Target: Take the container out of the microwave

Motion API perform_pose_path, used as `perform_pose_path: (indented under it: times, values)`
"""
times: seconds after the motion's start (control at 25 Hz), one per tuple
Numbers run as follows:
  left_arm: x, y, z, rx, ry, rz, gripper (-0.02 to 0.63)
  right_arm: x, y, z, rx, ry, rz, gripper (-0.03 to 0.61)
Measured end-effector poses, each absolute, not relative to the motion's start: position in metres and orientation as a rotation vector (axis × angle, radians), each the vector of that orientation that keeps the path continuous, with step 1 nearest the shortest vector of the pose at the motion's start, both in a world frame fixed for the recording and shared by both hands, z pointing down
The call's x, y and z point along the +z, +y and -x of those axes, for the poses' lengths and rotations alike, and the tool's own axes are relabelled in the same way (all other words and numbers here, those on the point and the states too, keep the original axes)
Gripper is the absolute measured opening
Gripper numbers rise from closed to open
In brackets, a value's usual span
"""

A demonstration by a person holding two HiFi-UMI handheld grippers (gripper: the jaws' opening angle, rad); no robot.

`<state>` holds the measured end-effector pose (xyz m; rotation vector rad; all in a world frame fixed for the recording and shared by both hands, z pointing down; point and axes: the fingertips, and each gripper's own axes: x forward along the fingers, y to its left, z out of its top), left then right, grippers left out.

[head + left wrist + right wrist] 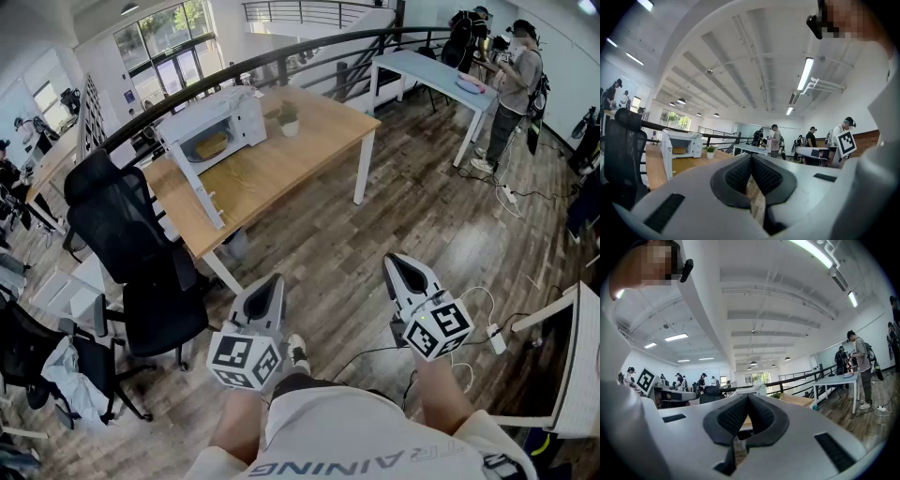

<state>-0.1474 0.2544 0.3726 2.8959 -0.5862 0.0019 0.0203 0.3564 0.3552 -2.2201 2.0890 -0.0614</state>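
Far from the microwave (214, 129), left gripper (271, 283) and right gripper (399, 262) closed, empty; shirt (375, 439) lettering "AINING".
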Motion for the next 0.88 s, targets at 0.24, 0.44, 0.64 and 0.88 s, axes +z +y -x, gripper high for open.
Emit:
perform_pose_path:
  times: [0.24, 0.44, 0.64, 0.88]
  values:
    - [0.375, 0.256, 0.147, 0.006, -0.576, -2.889, 0.031, 0.359, 0.359, -0.019, -0.079, 2.096, 2.229, 0.021]
    - [0.376, 0.256, 0.147, 0.011, -0.573, -2.888, 0.031, 0.358, 0.357, -0.018, -0.082, 2.105, 2.239, 0.021]
    - [0.375, 0.258, 0.147, 0.015, -0.57, -2.889, 0.031, 0.352, 0.358, -0.019, -0.066, 2.075, 2.2, 0.021]
    - [0.381, 0.263, 0.137, 0.038, -0.554, -2.89, 0.031, 0.351, 0.362, -0.028, -0.065, 2.054, 2.175, 0.021]
